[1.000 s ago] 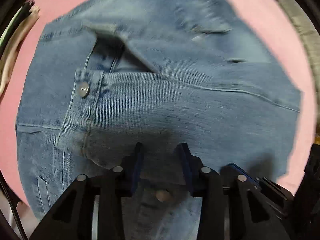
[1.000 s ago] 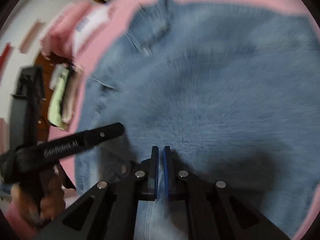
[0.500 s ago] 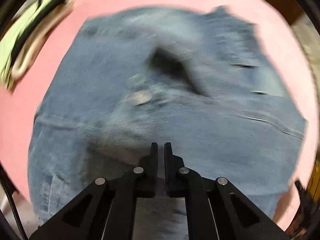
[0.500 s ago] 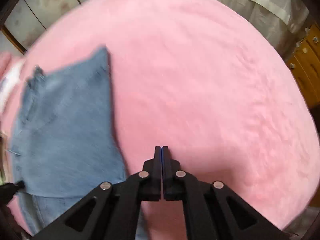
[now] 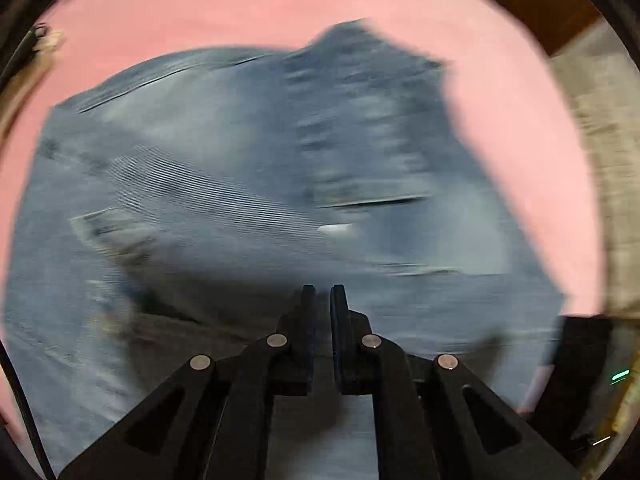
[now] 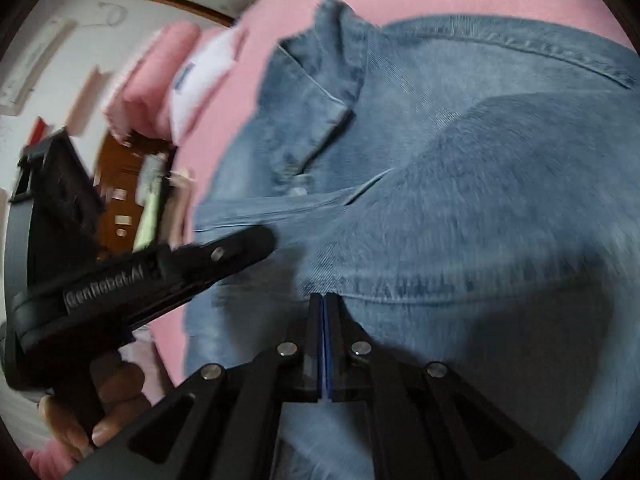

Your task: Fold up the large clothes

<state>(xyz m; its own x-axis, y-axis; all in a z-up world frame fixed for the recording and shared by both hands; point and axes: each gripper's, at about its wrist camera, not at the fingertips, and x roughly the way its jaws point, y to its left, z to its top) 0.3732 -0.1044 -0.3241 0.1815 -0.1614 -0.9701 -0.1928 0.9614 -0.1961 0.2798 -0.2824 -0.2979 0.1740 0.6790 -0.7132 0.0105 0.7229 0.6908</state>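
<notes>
A blue denim jacket (image 5: 248, 184) lies folded on a pink blanket (image 5: 200, 12); it also fills the right wrist view (image 6: 460, 184), its collar and a button at the upper left. My left gripper (image 5: 322, 296) is over the jacket, jaws nearly together with a narrow gap and no cloth seen between them; the view is blurred. It shows from the side in the right wrist view (image 6: 240, 248), over the jacket's left edge. My right gripper (image 6: 324, 300) is shut, tips at a seam of the jacket; whether cloth is pinched is unclear.
A folded pink and white stack (image 6: 176, 80) sits on the blanket's far left, with wooden furniture (image 6: 124, 208) and a white wall behind. A beige curtain (image 5: 600, 160) and wood furniture (image 5: 540, 4) lie to the right.
My left gripper went from open to nearly closed and swept across the jacket. My right gripper swung out over bare pink blanket and came back over the jacket, staying shut.
</notes>
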